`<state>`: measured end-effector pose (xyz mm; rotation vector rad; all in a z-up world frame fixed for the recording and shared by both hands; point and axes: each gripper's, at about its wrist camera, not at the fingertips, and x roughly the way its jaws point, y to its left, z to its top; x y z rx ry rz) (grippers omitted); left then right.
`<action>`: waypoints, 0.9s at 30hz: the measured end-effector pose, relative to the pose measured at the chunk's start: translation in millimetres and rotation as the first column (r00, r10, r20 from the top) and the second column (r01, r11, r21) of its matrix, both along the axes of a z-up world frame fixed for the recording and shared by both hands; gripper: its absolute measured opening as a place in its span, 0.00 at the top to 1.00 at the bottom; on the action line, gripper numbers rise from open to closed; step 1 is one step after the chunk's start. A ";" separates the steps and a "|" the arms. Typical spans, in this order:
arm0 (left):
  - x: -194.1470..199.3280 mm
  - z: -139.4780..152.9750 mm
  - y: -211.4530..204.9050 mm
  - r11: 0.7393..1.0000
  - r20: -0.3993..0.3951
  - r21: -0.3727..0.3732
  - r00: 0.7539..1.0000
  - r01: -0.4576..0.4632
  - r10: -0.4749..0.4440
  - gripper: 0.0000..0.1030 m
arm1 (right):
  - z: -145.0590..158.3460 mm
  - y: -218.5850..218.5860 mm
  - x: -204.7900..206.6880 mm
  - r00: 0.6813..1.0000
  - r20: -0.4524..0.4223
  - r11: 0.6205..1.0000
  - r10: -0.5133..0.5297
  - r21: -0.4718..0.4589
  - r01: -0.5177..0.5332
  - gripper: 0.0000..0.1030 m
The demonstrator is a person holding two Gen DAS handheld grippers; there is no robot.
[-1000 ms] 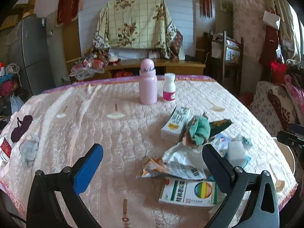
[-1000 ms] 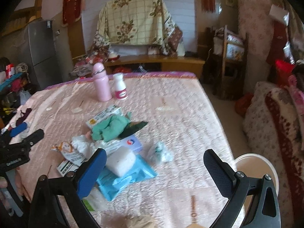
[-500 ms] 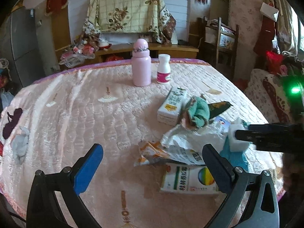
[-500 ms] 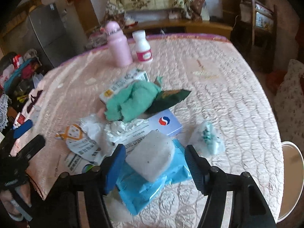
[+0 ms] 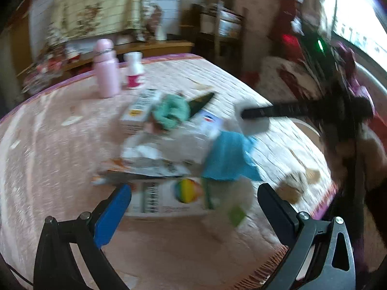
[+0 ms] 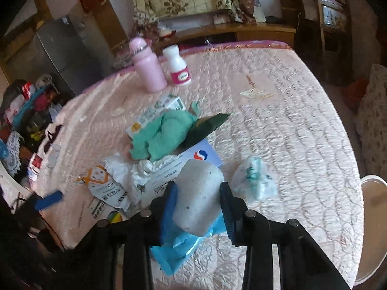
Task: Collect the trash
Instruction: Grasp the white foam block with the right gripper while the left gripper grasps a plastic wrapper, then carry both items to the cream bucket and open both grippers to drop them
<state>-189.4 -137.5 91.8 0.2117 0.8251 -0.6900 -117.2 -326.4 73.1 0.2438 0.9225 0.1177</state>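
In the right wrist view, a pink bottle [image 6: 147,68] and a white pill bottle [image 6: 178,66] stand at upper left. Below them a green cloth [image 6: 161,135] tops the litter at frame centre. Lower centre, the right gripper [image 6: 198,204] pinches a white foam block [image 6: 197,198] over a blue wipes packet [image 6: 179,249]. In the blurred left wrist view, the left gripper [image 5: 193,207] gapes wide, empty, over a medicine box [image 5: 167,199] at lower centre.
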 end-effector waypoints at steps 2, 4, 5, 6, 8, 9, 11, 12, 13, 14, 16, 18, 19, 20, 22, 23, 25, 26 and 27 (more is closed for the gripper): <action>-6.1 -3.8 -11.6 0.998 0.008 0.039 0.999 0.042 -0.042 0.10 | 6.6 -5.5 -7.0 1.000 0.009 1.000 -0.001 0.010 0.001 0.62; -10.4 -10.6 -25.5 0.993 -0.006 0.078 0.996 0.085 -0.085 0.26 | 10.3 -8.1 -12.3 1.000 0.015 1.000 0.000 0.010 0.000 0.62; -11.2 -14.1 -30.9 0.991 -0.019 0.090 0.995 0.101 -0.099 0.38 | 11.9 -9.9 -15.7 1.000 0.017 1.000 0.000 0.009 0.000 0.62; -10.8 -18.5 -35.9 0.988 -0.032 0.105 0.994 0.110 -0.108 0.45 | 11.9 -13.2 -19.3 1.000 0.017 1.000 -0.001 0.007 0.000 0.62; -10.7 -28.6 -44.8 0.983 -0.061 0.141 0.992 0.120 -0.112 0.57 | 10.9 -15.2 -24.5 1.000 0.014 1.000 -0.001 0.004 0.001 0.62; -12.0 -32.0 -47.7 0.980 -0.071 0.155 0.991 0.122 -0.113 0.66 | 10.6 -16.7 -27.7 1.000 0.014 1.000 -0.001 0.002 0.001 0.62; -14.4 -30.2 -48.9 0.980 -0.062 0.156 0.992 0.120 -0.112 0.82 | 11.5 -20.5 -35.2 1.000 0.016 1.000 -0.001 0.000 0.001 0.62; -14.3 -28.9 -48.6 0.981 -0.089 0.140 0.989 0.132 -0.120 0.89 | 11.0 -22.9 -38.4 1.000 0.018 1.000 -0.002 -0.001 0.002 0.62; -14.1 -26.9 -47.9 0.983 -0.103 0.124 0.987 0.136 -0.124 0.89 | 11.6 -25.6 -42.1 1.000 0.020 1.000 -0.004 -0.001 0.004 0.62; -13.7 -24.7 -48.1 0.984 -0.106 0.115 0.987 0.135 -0.123 0.90 | 11.3 -27.4 -45.2 1.000 0.022 1.000 -0.008 -0.002 0.008 0.62; -13.9 -18.4 -47.4 0.986 -0.104 0.103 0.987 0.133 -0.122 0.91 | 11.9 -33.2 -50.0 0.999 0.030 1.000 -0.017 0.000 0.017 0.62; -10.3 -13.7 -48.0 0.990 -0.111 0.072 0.987 0.121 -0.113 0.91 | 13.3 -40.1 -55.1 0.999 0.037 0.999 -0.032 0.011 0.032 0.62; -9.4 -6.1 -48.0 0.992 -0.111 0.053 0.988 0.111 -0.104 0.91 | 14.0 -44.5 -58.1 0.998 0.040 0.999 -0.041 0.019 0.040 0.62; -6.3 -1.6 -50.1 0.993 -0.107 0.047 0.989 0.107 -0.102 0.91 | 15.0 -48.9 -61.1 0.998 0.044 0.999 -0.051 0.023 0.050 0.62; -5.5 13.4 -55.1 0.993 -0.080 0.027 0.991 0.114 -0.111 0.91 | 17.7 -56.9 -66.3 0.996 0.053 0.998 -0.066 0.022 0.065 0.62; -2.9 17.4 -61.0 0.993 -0.072 0.018 0.990 0.119 -0.117 0.91 | 19.2 -62.4 -69.8 0.995 0.057 0.997 -0.076 0.018 0.075 0.62; -0.4 26.7 -73.0 0.991 -0.058 -0.001 0.990 0.133 -0.132 0.91 | 19.9 -72.9 -75.4 0.993 0.058 0.995 -0.098 0.016 0.098 0.62; -0.5 31.7 -79.3 0.990 -0.052 -0.008 0.989 0.139 -0.139 0.91 | 19.5 -78.6 -78.2 0.992 0.057 0.994 -0.110 0.017 0.109 0.62; -0.5 36.7 -88.6 0.988 -0.043 -0.013 0.987 0.152 -0.153 0.91 | 19.4 -84.4 -81.2 0.991 0.056 0.993 -0.121 0.017 0.120 0.62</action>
